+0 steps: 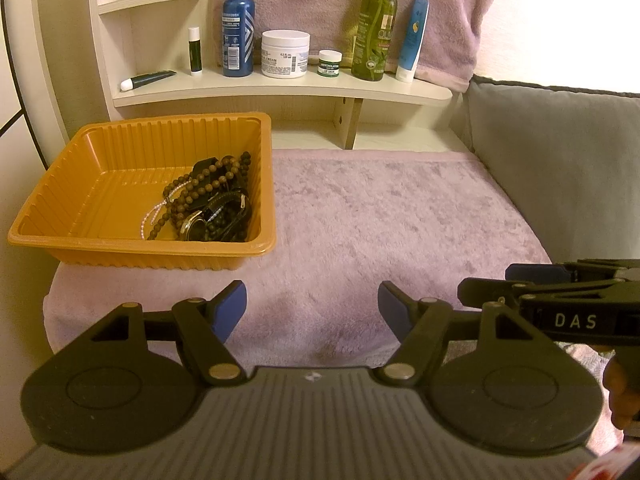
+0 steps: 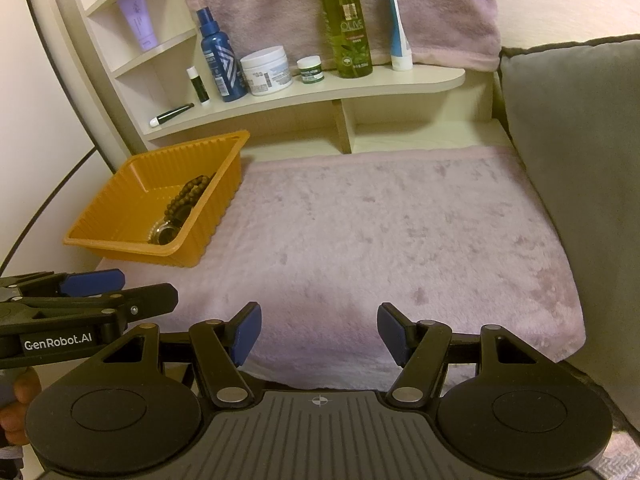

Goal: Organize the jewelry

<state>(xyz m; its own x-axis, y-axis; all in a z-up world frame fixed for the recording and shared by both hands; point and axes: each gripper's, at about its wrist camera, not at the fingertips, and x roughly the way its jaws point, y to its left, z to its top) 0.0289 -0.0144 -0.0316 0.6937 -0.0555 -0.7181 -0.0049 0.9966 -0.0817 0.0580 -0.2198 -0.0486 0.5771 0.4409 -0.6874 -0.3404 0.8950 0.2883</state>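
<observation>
while both jaws gape, jewelry (image 1: pixel 208 200) fills the orange tray (image 1: pixel 100 184).

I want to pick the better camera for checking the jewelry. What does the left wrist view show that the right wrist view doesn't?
Only the left wrist view: the pale pearl strand and black straps in the orange tray, whose near wall hides less here.

Only the right wrist view: more shelf tiers with a lilac tube in full.

Both: wooden beads, a watch face, the pink towel, the toiletry shelf, and open, empty tongs.
</observation>
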